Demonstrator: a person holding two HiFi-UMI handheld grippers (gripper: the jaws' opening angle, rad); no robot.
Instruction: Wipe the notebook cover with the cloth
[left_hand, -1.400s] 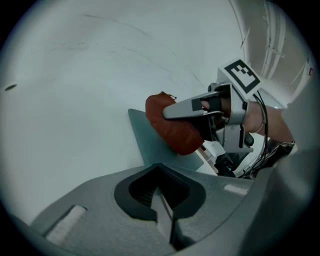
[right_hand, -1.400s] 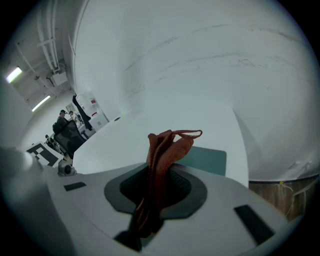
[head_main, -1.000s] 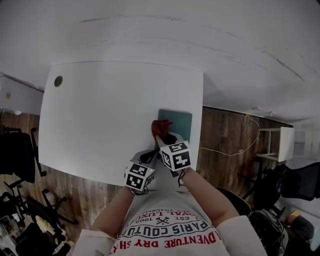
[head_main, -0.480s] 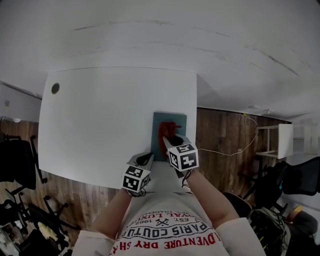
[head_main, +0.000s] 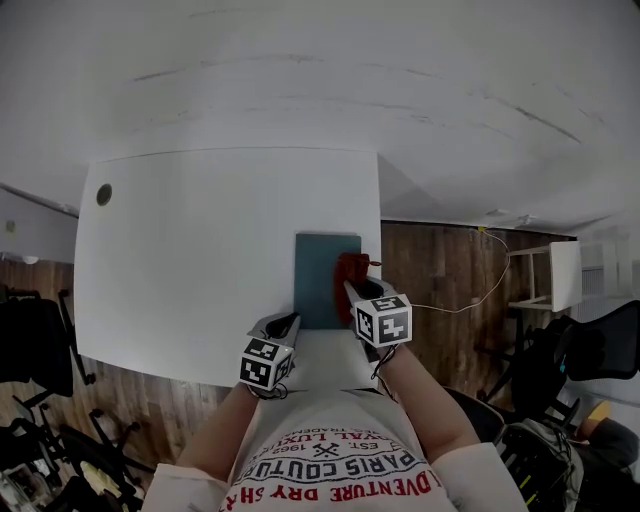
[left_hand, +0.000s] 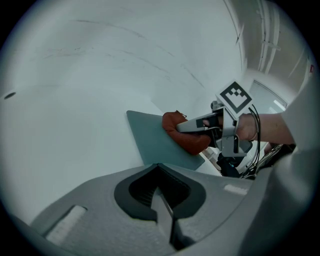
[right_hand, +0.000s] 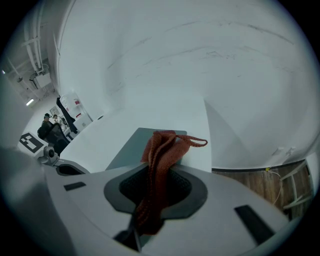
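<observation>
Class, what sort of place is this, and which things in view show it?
Probably an office: a large white table with a round cable hole, black swivel chairs and a brown wood-plank floor.

The right gripper (head_main: 358, 293), jaws clamped on the red cloth (head_main: 351, 270), has swept across the notebook (head_main: 320, 275): from its far left corner a second ago, through the middle, to its right edge beside the table's (head_main: 200, 250) side. The notebook's left and middle, earlier partly hidden under the gripper, now lie bare.
</observation>
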